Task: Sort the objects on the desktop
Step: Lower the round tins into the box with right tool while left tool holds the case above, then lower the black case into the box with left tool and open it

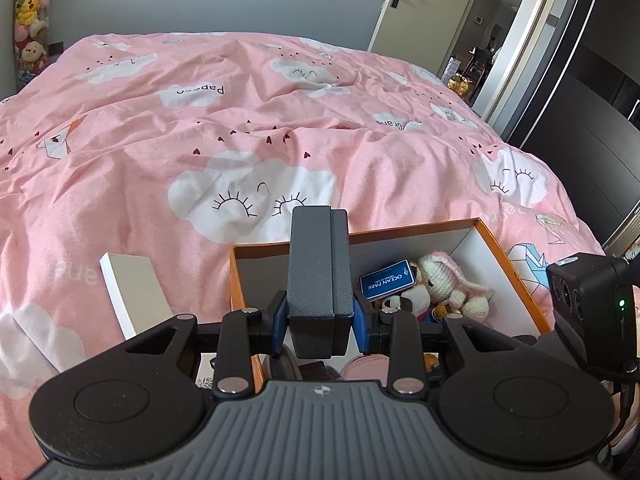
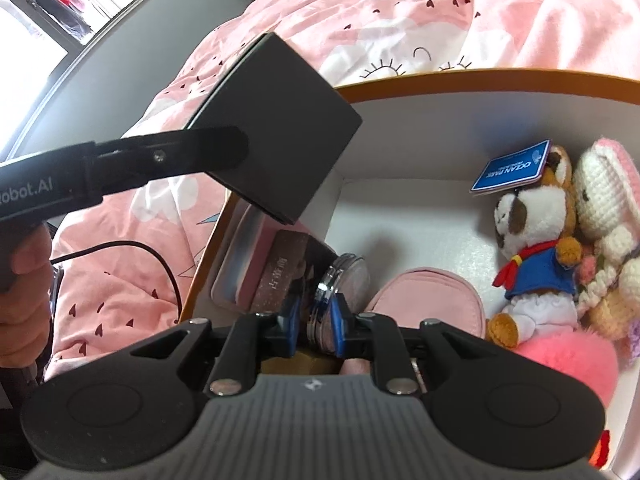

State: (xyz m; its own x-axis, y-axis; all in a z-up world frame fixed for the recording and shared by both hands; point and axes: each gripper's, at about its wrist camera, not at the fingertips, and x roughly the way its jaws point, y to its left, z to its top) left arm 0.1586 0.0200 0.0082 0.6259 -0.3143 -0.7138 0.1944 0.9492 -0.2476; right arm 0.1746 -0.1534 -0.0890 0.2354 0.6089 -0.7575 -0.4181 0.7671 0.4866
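Dark grey case (image 1: 319,280), upright, clamped in our left gripper (image 1: 319,320), hangs above the orange-rimmed box (image 1: 508,256); right gripper (image 2: 314,322) pinches a round compact (image 2: 340,300).

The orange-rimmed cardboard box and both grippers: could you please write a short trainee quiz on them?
1. True or false: the left gripper grips a dark grey textured case.
2. What does the right gripper clamp? A) round silver-rimmed compact B) pink fabric pouch C) blue Ocean Park card
3. Fill in: the card leans on a brown-and-white plush ____ inside the orange-rimmed cardboard box.

Key: 1 true; 2 A; 3 dog.
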